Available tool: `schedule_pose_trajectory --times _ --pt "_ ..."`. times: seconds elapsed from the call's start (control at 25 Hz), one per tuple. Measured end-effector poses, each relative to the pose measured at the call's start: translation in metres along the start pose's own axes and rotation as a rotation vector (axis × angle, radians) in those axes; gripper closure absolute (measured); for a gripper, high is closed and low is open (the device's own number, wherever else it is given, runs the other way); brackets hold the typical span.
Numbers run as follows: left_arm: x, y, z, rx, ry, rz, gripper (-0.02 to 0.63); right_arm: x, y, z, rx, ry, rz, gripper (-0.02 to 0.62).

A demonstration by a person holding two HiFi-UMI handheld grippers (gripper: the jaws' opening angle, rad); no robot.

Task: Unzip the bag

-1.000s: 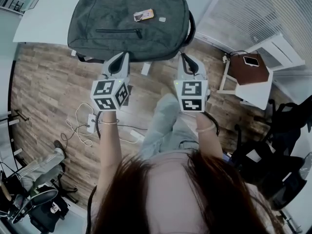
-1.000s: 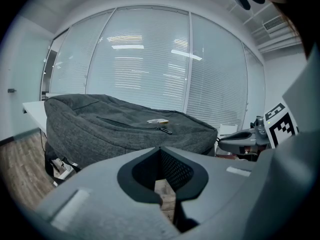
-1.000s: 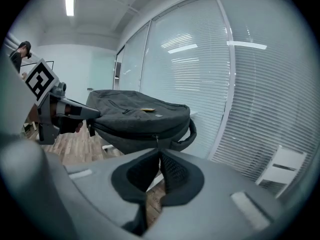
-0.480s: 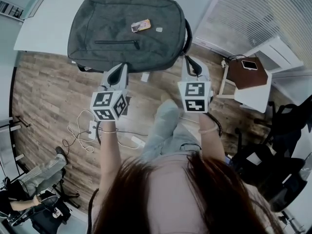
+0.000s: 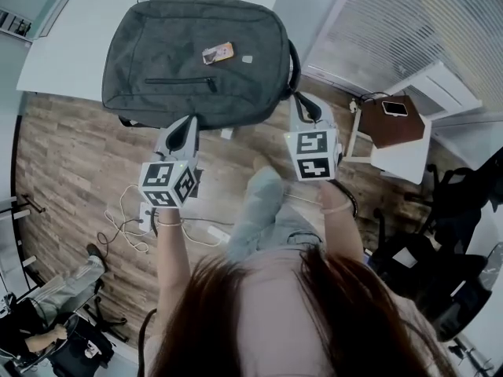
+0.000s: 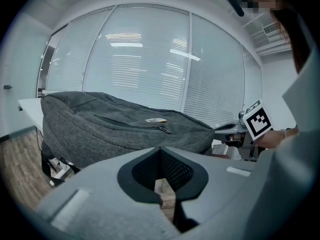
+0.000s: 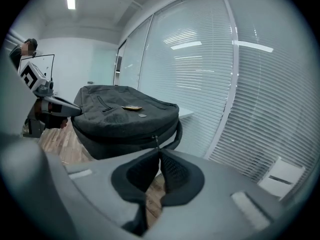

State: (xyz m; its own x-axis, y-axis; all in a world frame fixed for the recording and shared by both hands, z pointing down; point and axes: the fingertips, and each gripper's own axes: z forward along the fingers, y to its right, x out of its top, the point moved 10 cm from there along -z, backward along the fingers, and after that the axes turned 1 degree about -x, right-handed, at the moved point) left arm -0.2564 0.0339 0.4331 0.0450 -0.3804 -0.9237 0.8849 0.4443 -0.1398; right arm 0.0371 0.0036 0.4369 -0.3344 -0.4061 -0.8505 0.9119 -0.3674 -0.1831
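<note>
- The grey backpack lies flat on the white table. Its main zip is closed along the side wall, and nothing is undone yet.
- The zip pull hangs at the bag's near right corner, beside the carry handle.
- The step in hand looks like the approach to that pull.
- The right gripper points at it with its jaws pressed together and its tips just below the tab. No grasp shows.
- The next move likely calls for parting those jaws, closing them on the tab, then drawing it along the zip line.
- The left gripper, clenched on nothing, hovers just short of the bag's near edge, well placed to steady it.
</note>
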Motion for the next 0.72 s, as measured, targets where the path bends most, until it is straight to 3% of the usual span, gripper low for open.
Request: schedule_pose_trajectory --times 0.72 --pt "0.001 -0.005 0.001 -0.062 -0.036 0.01 0.598 0.015 0.024 0.02 0.014 -0.031 -0.029 0.58"
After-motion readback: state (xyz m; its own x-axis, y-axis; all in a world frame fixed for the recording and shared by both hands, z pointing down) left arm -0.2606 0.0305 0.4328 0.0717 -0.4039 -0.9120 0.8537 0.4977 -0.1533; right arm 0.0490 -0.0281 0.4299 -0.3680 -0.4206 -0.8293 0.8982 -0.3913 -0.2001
